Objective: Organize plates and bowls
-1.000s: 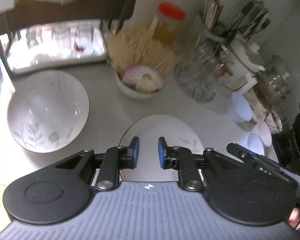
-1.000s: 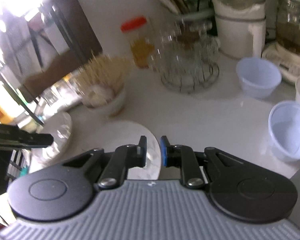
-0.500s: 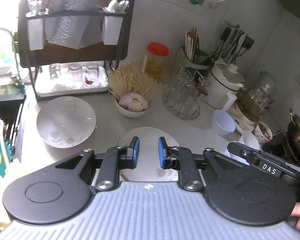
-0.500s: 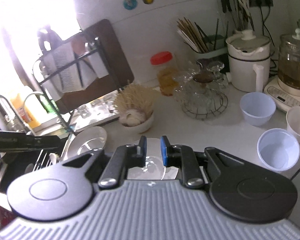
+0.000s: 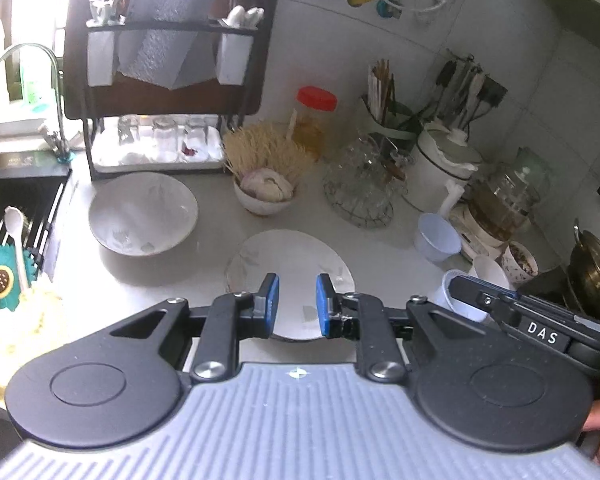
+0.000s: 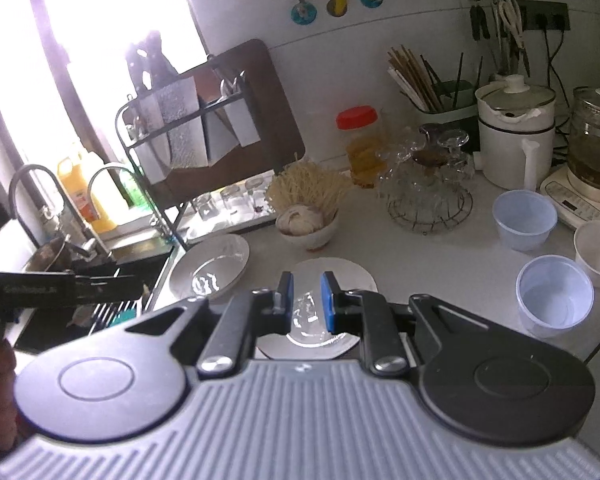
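A flat white plate (image 5: 288,256) lies on the pale counter, below and ahead of my left gripper (image 5: 297,300). That gripper is raised above the plate, its blue pads nearly together with nothing between them. A large white bowl with a leaf pattern (image 5: 143,212) sits to the plate's left, near the sink. From the right wrist view, the same plate (image 6: 340,276) lies under my right gripper (image 6: 307,300), which is also shut and empty. There the large bowl (image 6: 210,266) is at left, and two pale plastic bowls (image 6: 524,220) (image 6: 554,294) and a white cup (image 6: 598,248) stand at right.
A black dish rack (image 5: 168,80) with glasses stands at the back left, beside the sink (image 5: 16,208) and tap. A bowl of garlic (image 5: 264,196), a wire stand of glassware (image 5: 360,188), jars, utensil holders and kettles crowd the back and right.
Both grippers have risen and drawn back from the counter, so the plate and bowls look smaller and farther. The jaws have kept the same narrow gap.
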`<control>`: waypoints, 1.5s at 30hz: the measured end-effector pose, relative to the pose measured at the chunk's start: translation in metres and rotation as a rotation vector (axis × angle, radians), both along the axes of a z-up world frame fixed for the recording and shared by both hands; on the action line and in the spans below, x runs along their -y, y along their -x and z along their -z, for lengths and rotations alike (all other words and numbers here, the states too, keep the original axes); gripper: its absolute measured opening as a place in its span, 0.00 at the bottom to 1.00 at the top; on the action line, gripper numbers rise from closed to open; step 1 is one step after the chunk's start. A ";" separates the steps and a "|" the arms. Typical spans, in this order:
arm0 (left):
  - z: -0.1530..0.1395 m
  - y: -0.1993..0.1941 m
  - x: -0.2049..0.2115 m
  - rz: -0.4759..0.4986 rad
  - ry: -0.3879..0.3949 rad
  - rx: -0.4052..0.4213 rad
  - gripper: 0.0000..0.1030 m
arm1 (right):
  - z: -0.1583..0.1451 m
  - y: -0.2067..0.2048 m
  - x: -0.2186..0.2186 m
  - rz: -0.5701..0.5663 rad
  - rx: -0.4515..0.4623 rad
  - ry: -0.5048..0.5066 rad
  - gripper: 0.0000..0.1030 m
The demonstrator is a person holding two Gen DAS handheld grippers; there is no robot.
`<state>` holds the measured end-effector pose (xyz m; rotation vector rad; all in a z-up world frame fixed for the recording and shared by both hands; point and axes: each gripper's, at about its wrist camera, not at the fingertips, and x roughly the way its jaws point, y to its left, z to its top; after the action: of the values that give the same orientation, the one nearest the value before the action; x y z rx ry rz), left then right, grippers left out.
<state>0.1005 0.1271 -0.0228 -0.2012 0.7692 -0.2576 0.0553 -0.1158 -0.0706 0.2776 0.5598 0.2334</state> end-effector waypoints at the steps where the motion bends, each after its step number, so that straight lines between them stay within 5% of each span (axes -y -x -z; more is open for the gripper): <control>1: 0.002 0.001 0.004 0.002 0.003 -0.006 0.21 | 0.002 0.001 0.002 -0.006 -0.005 -0.001 0.18; 6: 0.014 0.003 0.023 -0.004 0.067 -0.040 0.21 | 0.007 0.009 0.011 -0.049 -0.022 0.001 0.18; 16: 0.031 0.011 0.052 -0.103 0.055 -0.079 0.22 | 0.017 0.016 0.042 -0.081 -0.053 0.008 0.18; 22: 0.033 0.025 0.056 -0.180 0.041 -0.065 0.34 | 0.022 0.015 0.048 -0.159 -0.055 0.027 0.18; 30: 0.036 0.043 0.051 -0.272 0.031 -0.065 0.45 | 0.025 0.012 0.051 -0.221 -0.037 0.010 0.18; 45: 0.041 0.058 0.022 -0.416 0.028 -0.091 0.46 | 0.027 0.005 0.021 -0.334 -0.015 0.000 0.18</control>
<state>0.0422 0.1048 -0.0640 -0.3949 0.7955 0.1363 0.0503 -0.1369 -0.0978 0.1845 0.6193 0.5541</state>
